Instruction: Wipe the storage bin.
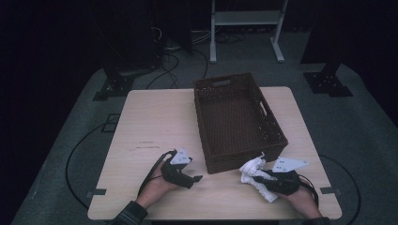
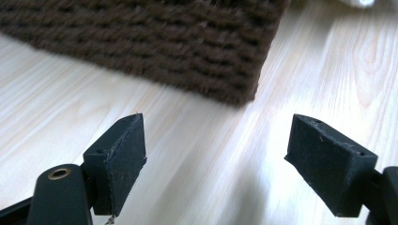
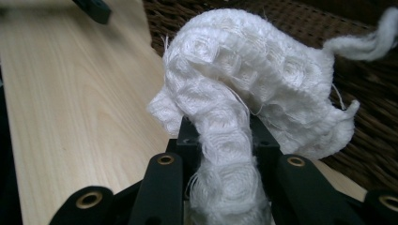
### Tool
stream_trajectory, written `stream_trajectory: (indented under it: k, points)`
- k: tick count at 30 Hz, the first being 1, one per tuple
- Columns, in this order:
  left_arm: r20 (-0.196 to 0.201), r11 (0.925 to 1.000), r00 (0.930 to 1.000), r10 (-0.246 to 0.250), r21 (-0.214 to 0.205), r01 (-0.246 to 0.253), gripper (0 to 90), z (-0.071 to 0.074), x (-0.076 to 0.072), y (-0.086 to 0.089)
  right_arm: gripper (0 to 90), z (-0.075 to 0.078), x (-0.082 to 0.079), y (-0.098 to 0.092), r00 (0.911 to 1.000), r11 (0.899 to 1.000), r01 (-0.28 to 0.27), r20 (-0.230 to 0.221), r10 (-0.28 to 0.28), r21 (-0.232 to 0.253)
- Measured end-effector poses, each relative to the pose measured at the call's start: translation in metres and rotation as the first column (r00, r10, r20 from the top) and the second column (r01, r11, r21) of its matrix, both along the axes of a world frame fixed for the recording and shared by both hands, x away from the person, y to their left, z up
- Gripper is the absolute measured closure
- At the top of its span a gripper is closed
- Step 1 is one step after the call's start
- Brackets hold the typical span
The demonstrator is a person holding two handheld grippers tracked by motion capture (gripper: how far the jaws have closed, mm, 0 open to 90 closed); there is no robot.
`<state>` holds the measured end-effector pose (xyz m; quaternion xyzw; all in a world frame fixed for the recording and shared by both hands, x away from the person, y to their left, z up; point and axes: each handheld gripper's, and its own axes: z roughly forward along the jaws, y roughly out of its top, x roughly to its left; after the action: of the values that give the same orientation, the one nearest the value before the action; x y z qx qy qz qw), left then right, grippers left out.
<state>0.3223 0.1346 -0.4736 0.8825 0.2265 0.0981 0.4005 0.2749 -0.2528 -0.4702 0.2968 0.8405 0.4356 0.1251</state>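
A white woven cloth (image 1: 253,174) is bunched up at the table's front right, just before the near wall of a brown wicker basket (image 1: 237,122). My right gripper (image 1: 259,179) is shut on the cloth (image 3: 244,93), whose folds rise between and above the black jaws; the basket's weave (image 3: 371,136) lies right behind it. My left gripper (image 1: 196,178) hovers at the front left of the basket, open, with bare wood between its fingers (image 2: 123,154). The basket's near corner (image 2: 225,70) stands just ahead of it.
The light wooden table (image 1: 150,122) has free room to the left of the basket. Beyond the table, a grey floor with cables, dark stands and a white frame (image 1: 246,23) lies at the back.
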Motion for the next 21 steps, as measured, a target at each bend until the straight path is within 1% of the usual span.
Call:
stream_trajectory:
  k: [3, 6, 9, 11, 14, 16, 17, 18, 21]
  points:
    - [-0.007, 0.9996, 0.9995, 0.03, -0.001, -0.03, 18.6, 0.0, -0.004, 0.013, 71.1, -0.001, -0.002, -0.012, 0.9993, 0.999, 0.038, 0.002, -0.038, -0.001]
    - [-0.014, 0.9976, 0.9976, 0.068, -0.014, -0.068, 18.2, 0.0, -0.007, 0.027, 71.1, -0.003, -0.004, -0.025, 0.9972, 0.997, 0.075, 0.0, -0.075, 0.001]
    - [-0.02, 0.9942, 0.9944, 0.104, -0.027, -0.104, 18.0, -0.001, -0.01, 0.039, 70.9, -0.004, -0.006, -0.036, 0.9941, 0.994, 0.108, 0.003, -0.108, -0.008]
    - [-0.021, 0.9923, 0.9923, 0.122, -0.022, -0.122, 17.7, -0.001, -0.012, 0.047, 70.9, -0.005, -0.007, -0.042, 0.9911, 0.991, 0.133, 0.005, -0.133, -0.023]
    - [-0.017, 0.9882, 0.9887, 0.149, -0.032, -0.15, 17.5, 0.0, -0.015, 0.056, 70.9, -0.008, -0.01, -0.053, 0.9852, 0.984, 0.171, 0.003, -0.171, -0.038]
    - [-0.015, 0.9866, 0.9868, 0.161, -0.023, -0.162, 17.1, 0.0, -0.017, 0.063, 70.8, -0.008, -0.013, -0.06, 0.9808, 0.98, 0.195, 0.008, -0.195, -0.045]
    - [-0.015, 0.9844, 0.9846, 0.174, -0.02, -0.175, 16.7, -0.001, -0.019, 0.067, 70.7, -0.008, -0.014, -0.063, 0.9791, 0.978, 0.203, 0.01, -0.203, -0.046]
    - [-0.013, 0.9832, 0.9832, 0.182, -0.01, -0.182, 16.6, -0.002, -0.021, 0.071, 70.7, -0.009, -0.016, -0.068, 0.9752, 0.974, 0.221, 0.008, -0.221, -0.049]
    - [-0.017, 0.9772, 0.9771, 0.212, -0.01, -0.212, 16.0, -0.004, -0.024, 0.084, 70.7, -0.011, -0.02, -0.081, 0.9637, 0.962, 0.267, 0.001, -0.267, -0.054]
